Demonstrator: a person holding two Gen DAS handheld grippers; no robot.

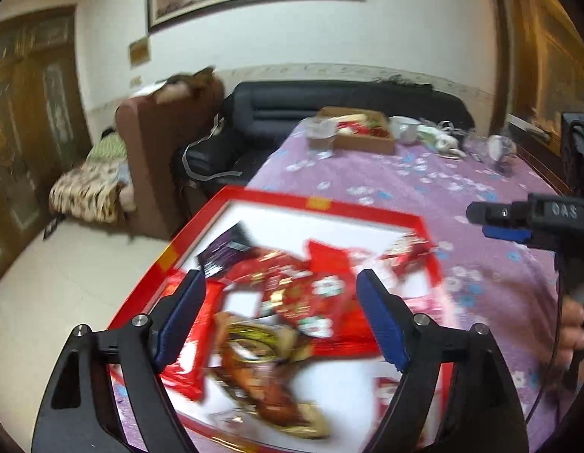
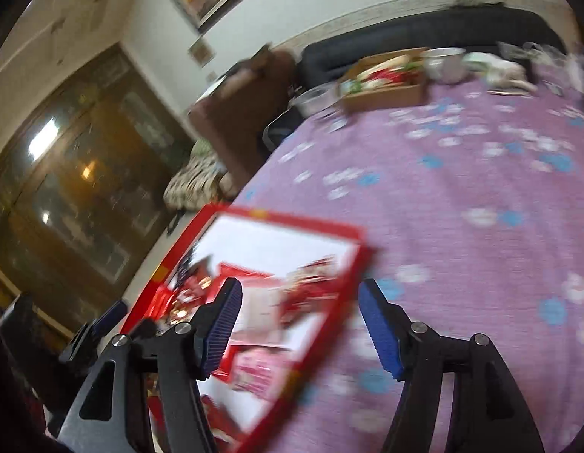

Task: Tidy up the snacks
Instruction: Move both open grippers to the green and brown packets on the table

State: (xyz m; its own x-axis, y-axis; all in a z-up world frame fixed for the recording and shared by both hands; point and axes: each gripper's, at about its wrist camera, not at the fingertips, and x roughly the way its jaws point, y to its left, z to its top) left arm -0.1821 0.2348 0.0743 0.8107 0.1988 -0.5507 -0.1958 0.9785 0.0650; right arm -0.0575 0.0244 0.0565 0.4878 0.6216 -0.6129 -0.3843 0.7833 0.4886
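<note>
A shallow red-rimmed box [image 1: 329, 208] with a white inside lies on the purple flowered tablecloth [image 1: 424, 185]. Inside it are several red snack packets [image 1: 314, 290], a brown and gold packet [image 1: 262, 370], a dark purple packet [image 1: 224, 253] and a pink packet [image 1: 435, 305]. My left gripper [image 1: 282, 298] hangs open over the red packets, its pads clear of them. My right gripper [image 2: 301, 321] is open above the box's right rim [image 2: 329, 321], holding nothing. In the right wrist view the box [image 2: 292, 221] is blurred. The right gripper [image 1: 495, 222] also shows side-on at the left wrist view's right edge.
At the table's far end stand a brown cardboard tray [image 1: 363, 139] of snacks, a clear container [image 1: 322, 132] and white cups [image 1: 405, 128]. A black sofa [image 1: 292, 105] and a brown armchair [image 1: 148, 143] stand beyond the table. A hand [image 1: 573, 324] shows at right.
</note>
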